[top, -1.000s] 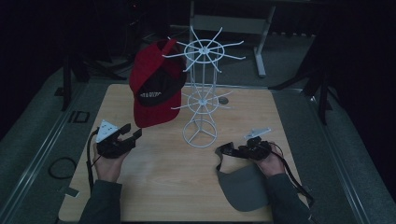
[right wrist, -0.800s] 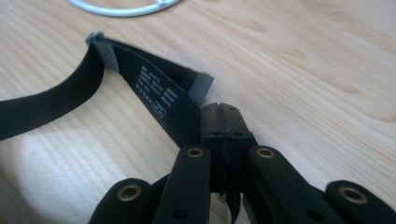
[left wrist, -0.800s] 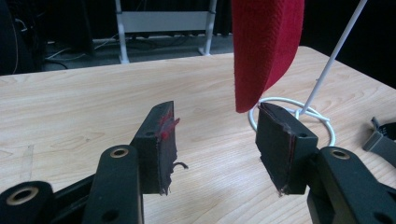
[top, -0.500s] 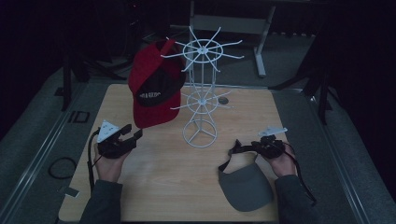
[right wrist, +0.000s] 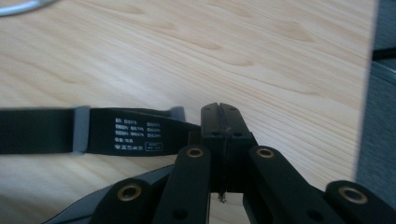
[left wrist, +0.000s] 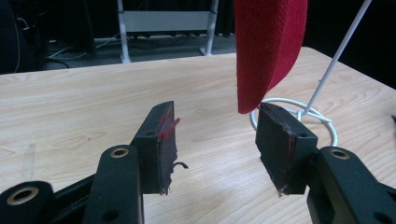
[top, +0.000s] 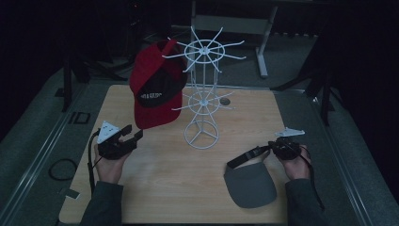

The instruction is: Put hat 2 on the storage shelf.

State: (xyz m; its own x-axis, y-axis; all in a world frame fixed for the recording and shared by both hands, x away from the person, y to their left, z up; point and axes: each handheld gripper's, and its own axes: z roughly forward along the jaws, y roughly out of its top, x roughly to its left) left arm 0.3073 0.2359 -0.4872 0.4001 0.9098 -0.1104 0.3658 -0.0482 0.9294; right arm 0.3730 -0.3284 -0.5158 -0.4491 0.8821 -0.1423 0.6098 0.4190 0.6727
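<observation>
High view shows a wooden counter [top: 164, 188] with a white wire rack [top: 203, 94] standing near its middle and a red cap [top: 153, 89] hanging from one of the rack's upper arms on the left side. A grey visor [top: 249, 183] lies flat on the counter near the front right corner, its black strap [top: 247, 157] stretched out toward the right gripper [top: 282, 148].

In the right gripper view, the fingers [right wrist: 219, 121] are pressed together with the end of the strap [right wrist: 93, 133] running in at their left side; it looks pinched there, probably so the visor can be lifted by the band rather than by its stiff brim and then hooked over a free arm of the rack.

The left gripper [top: 127, 139] rests in the person's hand near the counter's left edge, just below the cap's brim. In the left gripper view its fingers [left wrist: 159, 140] stand wide apart and hold nothing, with the brim of the cap [left wrist: 268, 51] hanging just above the right-hand one. That placement seems meant to keep it ready to steady the rack or cap while the visor goes up.
</observation>
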